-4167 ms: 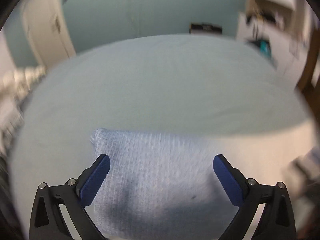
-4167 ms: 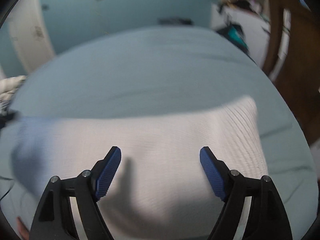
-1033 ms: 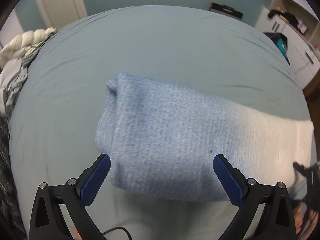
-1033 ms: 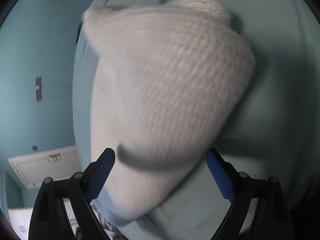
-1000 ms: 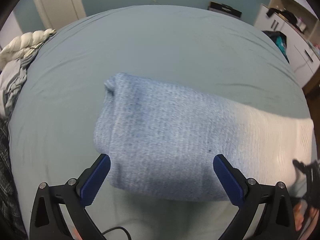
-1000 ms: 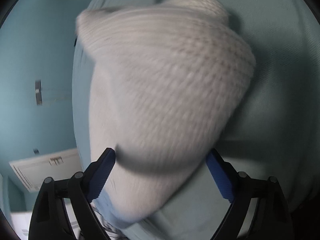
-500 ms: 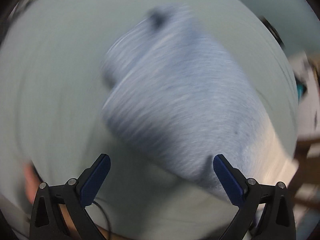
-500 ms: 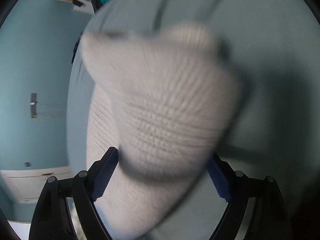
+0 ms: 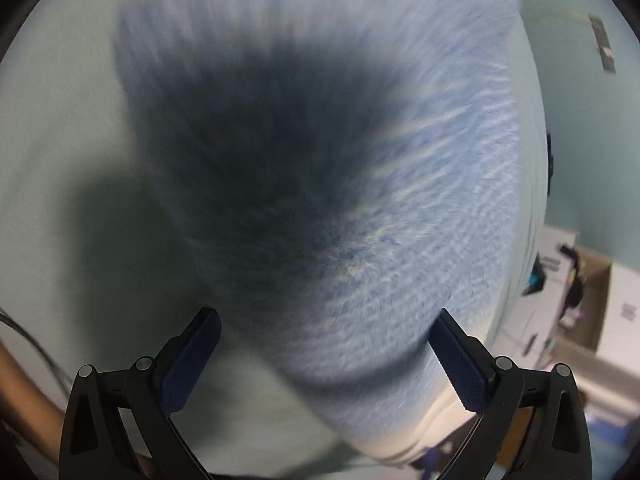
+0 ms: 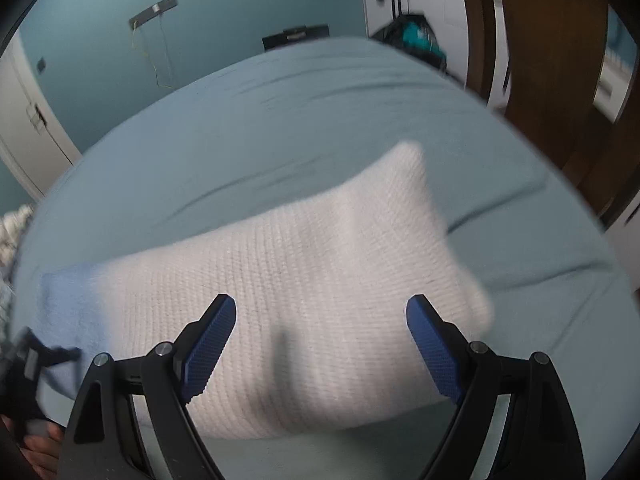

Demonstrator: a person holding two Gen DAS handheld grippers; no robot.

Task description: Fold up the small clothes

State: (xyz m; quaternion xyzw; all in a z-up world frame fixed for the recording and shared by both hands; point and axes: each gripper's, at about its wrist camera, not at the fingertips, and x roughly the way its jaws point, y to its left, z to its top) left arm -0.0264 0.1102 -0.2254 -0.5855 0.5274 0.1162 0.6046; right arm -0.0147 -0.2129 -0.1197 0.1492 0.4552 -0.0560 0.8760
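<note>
Teal-walled bedroom, pale blue bed sheet [image 10: 280, 120]. Folded blue-to-white knit garment [image 10: 304, 288] lying flat on it. My left gripper [image 9: 324, 352] and right gripper [image 10: 320, 344] both spread wide, holding nothing. Guessing mid-fold; next I pinch blue end, fold over

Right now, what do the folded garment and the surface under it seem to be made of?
The folded garment looks like a soft knit, probably wool or acrylic yarn: matte, with ribbed rows of stitches, white at one end and fading to blue at the other. The bedsheet looks like thin woven cloth, perhaps cotton: pale teal, smooth, matte, with shallow wrinkles.
</note>
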